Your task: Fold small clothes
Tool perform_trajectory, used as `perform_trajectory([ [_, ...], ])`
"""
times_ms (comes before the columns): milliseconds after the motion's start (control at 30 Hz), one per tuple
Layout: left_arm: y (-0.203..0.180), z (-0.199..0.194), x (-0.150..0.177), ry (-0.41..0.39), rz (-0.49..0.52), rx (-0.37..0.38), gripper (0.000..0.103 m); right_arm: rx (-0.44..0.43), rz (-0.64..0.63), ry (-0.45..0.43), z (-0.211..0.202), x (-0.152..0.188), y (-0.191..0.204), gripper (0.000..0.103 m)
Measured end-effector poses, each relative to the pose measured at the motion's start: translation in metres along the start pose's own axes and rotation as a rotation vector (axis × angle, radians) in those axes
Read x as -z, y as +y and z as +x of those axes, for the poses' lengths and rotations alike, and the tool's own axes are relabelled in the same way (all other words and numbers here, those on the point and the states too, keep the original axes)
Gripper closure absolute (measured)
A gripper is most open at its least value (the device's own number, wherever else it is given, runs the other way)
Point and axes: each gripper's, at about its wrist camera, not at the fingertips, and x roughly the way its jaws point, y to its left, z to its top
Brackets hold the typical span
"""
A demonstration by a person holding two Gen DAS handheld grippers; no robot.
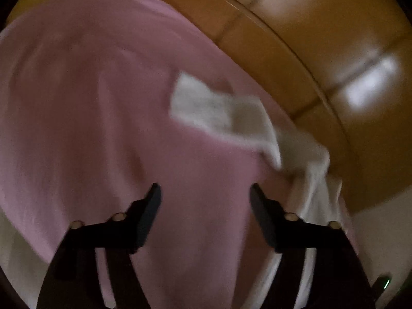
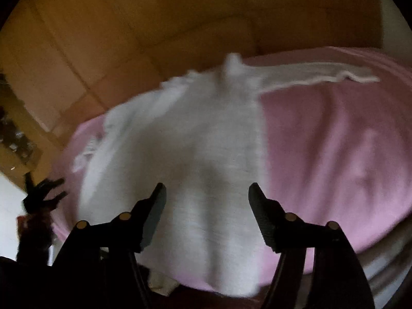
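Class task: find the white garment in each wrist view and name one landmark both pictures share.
Left wrist: the white garment lies right of centre, near the pink sheet's edge.
Right wrist: it fills the centre, one sleeve stretched to the upper right.
Shared landmark: the pink sheet beneath it.

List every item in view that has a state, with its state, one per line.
white garment: spread out on the pink cover, one sleeve stretched sideways, not folded, released.
pink cover: laid over the surface, slightly rumpled.
left gripper: open, nothing between its fingers, above the pink cover.
right gripper: open, empty, above the white garment.
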Motion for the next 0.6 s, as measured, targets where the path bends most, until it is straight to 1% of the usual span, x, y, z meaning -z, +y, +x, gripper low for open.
perform_trajectory([
  [33, 0.004, 0.005, -0.011, -0.011, -0.033, -0.002, 0.03, -0.017, -0.013, 0.005, 0.007, -0.002, 0.007, 0.036],
  [67, 0.007, 0.011, -0.022, -0.012, -0.063, -0.014, 0.025, -0.047, -0.025, 0.018, 0.018, -0.004, 0.02, 0.036],
  [100, 0.017, 0.016, -0.036, -0.005, -0.085, -0.036, 0.022, -0.077, -0.035, 0.035, 0.028, -0.005, 0.029, 0.036],
  [133, 0.018, 0.026, -0.046, -0.003, -0.107, -0.066, 0.022, -0.097, -0.048, 0.051, 0.038, -0.007, 0.04, 0.037],
  [167, 0.016, 0.035, -0.054, -0.003, -0.109, -0.072, 0.022, -0.107, -0.07, 0.067, 0.051, -0.007, 0.052, 0.036],
  [200, 0.012, 0.051, -0.065, 0.007, -0.088, -0.093, 0.022, -0.123, -0.085, 0.08, 0.062, -0.009, 0.063, 0.036],
  [267, 0.003, 0.071, -0.075, 0.017, -0.06, -0.156, 0.022, -0.156, -0.094, 0.104, 0.079, -0.007, 0.075, 0.036],
  [300, -0.005, 0.082, -0.077, 0.018, 0.005, -0.177, 0.035, -0.167, -0.099, 0.119, 0.089, -0.007, 0.08, 0.036],
  [333, -0.019, 0.092, -0.077, 0.019, 0.111, -0.225, 0.058, -0.176, -0.102, 0.134, 0.098, -0.005, 0.084, 0.036],
  [367, -0.027, 0.097, -0.079, 0.032, 0.162, -0.237, 0.091, -0.183, -0.108, 0.154, 0.109, -0.005, 0.091, 0.037],
  [400, -0.031, 0.097, -0.085, 0.031, 0.176, -0.232, 0.091, -0.186, -0.115, 0.17, 0.117, -0.005, 0.096, 0.037],
  [433, -0.034, 0.094, -0.092, 0.003, 0.187, -0.245, 0.092, -0.192, -0.124, 0.186, 0.125, -0.004, 0.1, 0.038],
  [467, -0.037, 0.085, -0.106, -0.052, 0.208, -0.275, 0.092, -0.202, -0.132, 0.204, 0.133, -0.004, 0.105, 0.039],
  [500, -0.035, 0.069, -0.123, -0.104, 0.202, -0.289, 0.093, -0.21, -0.14, 0.222, 0.138, -0.001, 0.11, 0.039],
  [533, -0.031, 0.056, -0.135, -0.142, 0.186, -0.297, 0.093, -0.218, -0.154, 0.24, 0.142, 0.001, 0.114, 0.04],
  [567, -0.025, 0.032, -0.156, -0.213, 0.163, -0.318, 0.093, -0.23, -0.178, 0.257, 0.149, 0.004, 0.122, 0.041],
  [600, -0.022, 0.012, -0.169, -0.271, 0.149, -0.345, 0.093, -0.241, -0.195, 0.275, 0.155, 0.007, 0.129, 0.041],
])
